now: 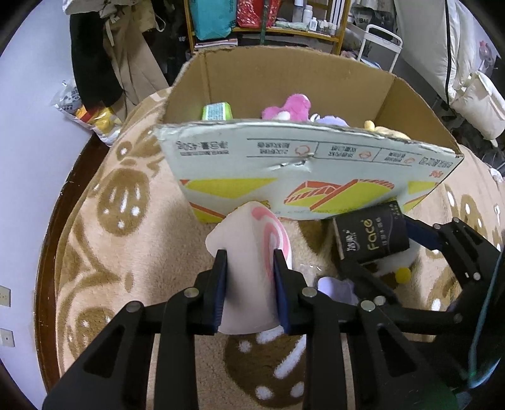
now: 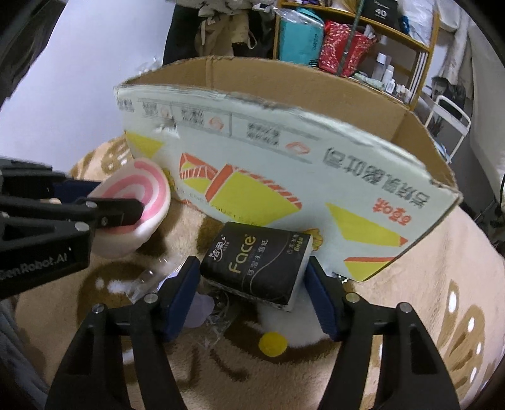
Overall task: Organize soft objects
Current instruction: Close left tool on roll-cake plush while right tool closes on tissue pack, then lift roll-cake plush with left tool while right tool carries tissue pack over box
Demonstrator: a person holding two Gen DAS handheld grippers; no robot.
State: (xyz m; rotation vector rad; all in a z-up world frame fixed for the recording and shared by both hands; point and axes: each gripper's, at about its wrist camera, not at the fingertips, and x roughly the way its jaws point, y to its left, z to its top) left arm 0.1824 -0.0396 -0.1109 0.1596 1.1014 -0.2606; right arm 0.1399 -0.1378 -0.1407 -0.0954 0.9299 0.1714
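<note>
My left gripper is shut on a soft cream roll toy with a pink spiral end, held just in front of the cardboard box. The right wrist view shows that toy at the left. A black tissue pack marked "Face" sits between the blue pads of my right gripper, which press on both its sides beside the box's front wall. Inside the box lie a pink plush, a green pack and other soft toys, partly hidden by the front wall.
A beige blanket with a brown pattern covers the surface. Under the grippers lie a white plush with a yellow ball, a lilac piece and clear wrap. A snack bag, hanging clothes and a yellow shelf stand behind.
</note>
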